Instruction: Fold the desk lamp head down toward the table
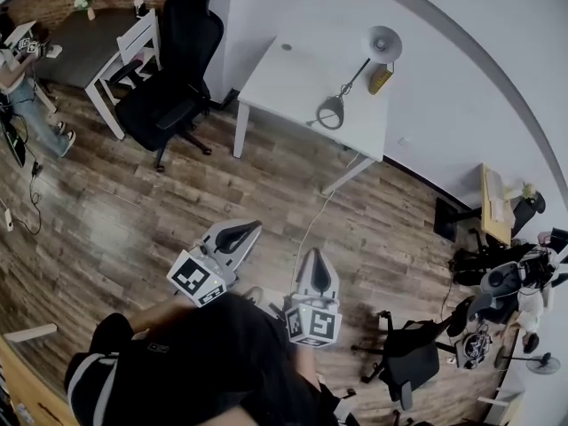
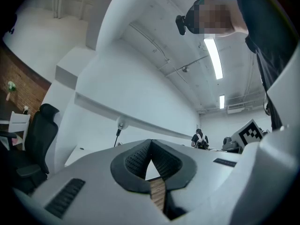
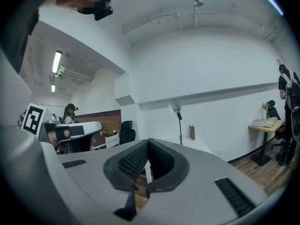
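Note:
The desk lamp [image 1: 355,76] stands on the white table [image 1: 293,87] at the far side of the room; its round head [image 1: 383,43] is raised on a thin dark arm above a ring-shaped base [image 1: 332,112]. In the left gripper view the lamp [image 2: 120,126] is small and far off; in the right gripper view the lamp [image 3: 176,110] stands upright. My left gripper [image 1: 241,233] [image 2: 150,143] and right gripper [image 1: 318,272] [image 3: 147,143] hang side by side over the wood floor, well short of the table. Both are shut with nothing between their pads.
A small yellowish box [image 1: 382,80] stands beside the lamp. A black office chair [image 1: 177,69] and a white chair [image 1: 133,47] sit left of the table. A cable [image 1: 312,224] runs from the table across the floor. Another chair [image 1: 408,353] and a small desk [image 1: 493,204] are at the right; a person [image 1: 22,69] stands far left.

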The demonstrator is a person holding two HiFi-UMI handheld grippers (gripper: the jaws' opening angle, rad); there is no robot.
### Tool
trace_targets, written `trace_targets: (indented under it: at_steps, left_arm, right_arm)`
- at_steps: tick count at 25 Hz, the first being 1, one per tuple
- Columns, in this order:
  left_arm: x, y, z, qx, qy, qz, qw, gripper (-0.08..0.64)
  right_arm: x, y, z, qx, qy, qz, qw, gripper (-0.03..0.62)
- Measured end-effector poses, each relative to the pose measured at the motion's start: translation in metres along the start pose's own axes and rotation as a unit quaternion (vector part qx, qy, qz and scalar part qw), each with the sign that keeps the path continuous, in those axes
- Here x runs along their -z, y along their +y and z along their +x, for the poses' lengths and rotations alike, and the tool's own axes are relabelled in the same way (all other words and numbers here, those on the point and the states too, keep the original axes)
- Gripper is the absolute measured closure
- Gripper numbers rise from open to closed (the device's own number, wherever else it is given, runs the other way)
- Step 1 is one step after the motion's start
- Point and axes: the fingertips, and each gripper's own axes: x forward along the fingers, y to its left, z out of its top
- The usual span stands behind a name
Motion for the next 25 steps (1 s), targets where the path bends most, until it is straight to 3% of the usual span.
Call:
trace_targets:
  at_steps: [17, 25]
  left_arm:
    - [0.002, 0.045, -0.023, 0.043, 0.018, -0.008, 0.9989, 0.537]
    - [0.014, 0.075, -0.008, 0.036, 0.033, -0.015, 0.9987, 0.537]
  right_arm:
    - [0.008, 0.045, 0.032, 0.035, 0.009, -0.011, 0.999, 0.579]
    - [0.014, 0.039, 0.068, 0.030, 0.015, -0.006, 0.999, 0.579]
